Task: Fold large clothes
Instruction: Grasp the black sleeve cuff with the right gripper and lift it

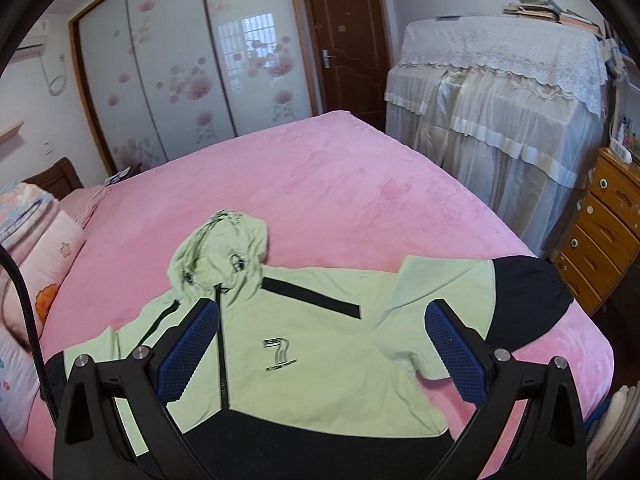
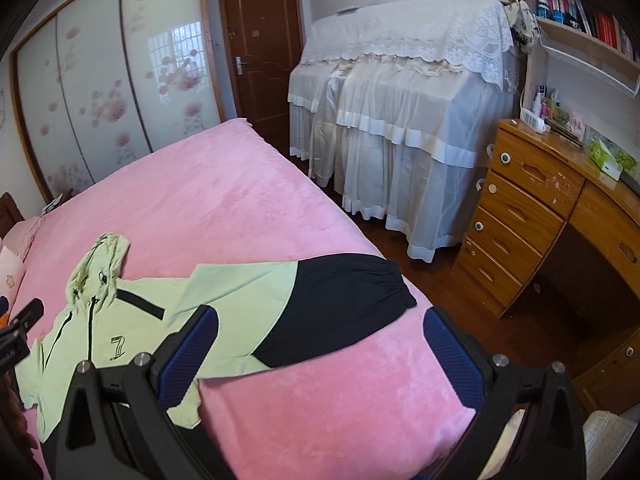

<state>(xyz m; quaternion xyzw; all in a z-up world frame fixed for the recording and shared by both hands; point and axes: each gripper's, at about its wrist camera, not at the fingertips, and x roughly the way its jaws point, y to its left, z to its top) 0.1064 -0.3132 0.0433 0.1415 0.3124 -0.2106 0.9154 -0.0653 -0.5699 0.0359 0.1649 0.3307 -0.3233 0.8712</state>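
While the hoodie [image 1: 304,344] lies flat, both claws, left [image 1: 320,348] and right [image 2: 320,356], hover wide apart, empty.

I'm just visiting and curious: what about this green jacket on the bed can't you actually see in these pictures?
- Jacket hem: left wrist view, hidden behind the left gripper and cut off by the bottom edge.
- Its other sleeve: both views, behind gripper bodies.
- Chest logo lettering: too small.
- Right gripper is open, holding nothing.

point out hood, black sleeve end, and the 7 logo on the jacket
hood [image 1: 218,246]: left wrist view, on the middle of the green hood.
black sleeve end [image 2: 344,300]: right wrist view, mid black panel.
7 logo [image 1: 281,354]: left wrist view, on the numeral.
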